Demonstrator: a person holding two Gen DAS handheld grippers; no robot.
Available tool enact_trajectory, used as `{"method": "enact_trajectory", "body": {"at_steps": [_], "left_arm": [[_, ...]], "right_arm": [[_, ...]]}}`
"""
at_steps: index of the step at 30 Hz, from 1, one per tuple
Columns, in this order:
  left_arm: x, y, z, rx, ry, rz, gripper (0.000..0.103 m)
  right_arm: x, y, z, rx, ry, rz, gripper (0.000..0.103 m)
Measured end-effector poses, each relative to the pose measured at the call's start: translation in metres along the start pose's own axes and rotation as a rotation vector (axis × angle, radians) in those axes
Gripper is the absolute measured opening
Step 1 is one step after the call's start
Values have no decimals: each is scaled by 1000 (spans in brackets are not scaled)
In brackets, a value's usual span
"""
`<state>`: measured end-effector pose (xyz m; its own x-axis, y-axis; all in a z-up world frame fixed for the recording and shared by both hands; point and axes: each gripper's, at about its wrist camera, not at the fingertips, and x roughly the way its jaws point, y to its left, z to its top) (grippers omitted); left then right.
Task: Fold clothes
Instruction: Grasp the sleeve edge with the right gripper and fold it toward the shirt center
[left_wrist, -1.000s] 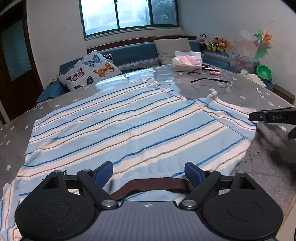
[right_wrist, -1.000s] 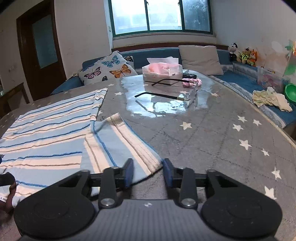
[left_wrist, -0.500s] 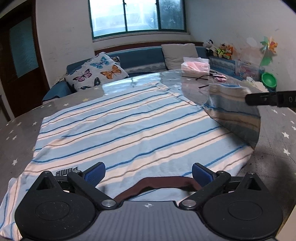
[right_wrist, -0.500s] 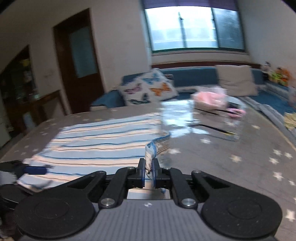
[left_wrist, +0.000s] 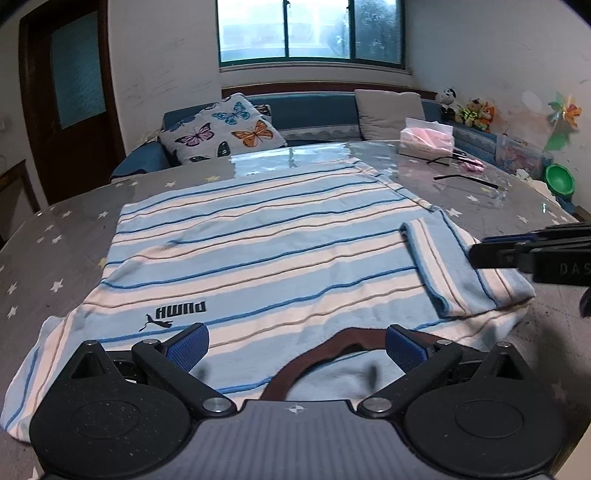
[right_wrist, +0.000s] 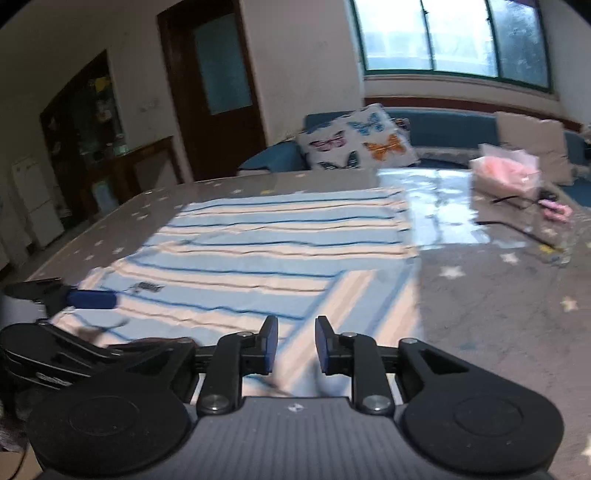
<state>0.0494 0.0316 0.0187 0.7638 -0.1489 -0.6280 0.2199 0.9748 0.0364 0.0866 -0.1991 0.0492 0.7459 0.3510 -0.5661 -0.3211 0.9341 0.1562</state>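
Striped shirt (left_wrist: 258, 251) lies flat on the star-print worktop (left_wrist: 55, 229), brown collar (left_wrist: 317, 354) nearest me, logo side up. Its sleeve (left_wrist: 439, 266) on my right is folded over onto the body. My left tool (left_wrist: 295, 350) hovers over the collar, jaws spread wide, nothing gripped. My right tool (right_wrist: 295, 349) sits above the folded sleeve, jaws opening, cloth beneath them but no pad pressing on it, so released. Tissue box (left_wrist: 426, 138) and glasses (left_wrist: 467, 181) sit at the far end of the worktop.
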Motion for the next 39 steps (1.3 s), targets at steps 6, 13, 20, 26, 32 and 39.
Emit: {"method": "enact_trajectory", "body": {"at_steps": [6, 13, 20, 26, 32, 39], "left_arm": [[-1, 5, 2, -15, -1, 11, 103], [-10, 23, 0, -30, -13, 70, 103], [-23, 57, -7, -92, -12, 152, 103], [-37, 93, -19, -157, 0, 244, 103], [-52, 130, -36, -239, 7, 355, 103], [-68, 168, -56, -346, 15, 427, 96]], "right_arm": [[15, -32, -11, 13, 79, -127, 22], [23, -31, 10, -43, 52, -127, 22], [62, -36, 33, -62, 69, -144, 22], [84, -33, 33, -81, 99, -170, 22], [85, -22, 36, -105, 86, -162, 23], [82, -11, 38, -115, 83, -170, 32]]}}
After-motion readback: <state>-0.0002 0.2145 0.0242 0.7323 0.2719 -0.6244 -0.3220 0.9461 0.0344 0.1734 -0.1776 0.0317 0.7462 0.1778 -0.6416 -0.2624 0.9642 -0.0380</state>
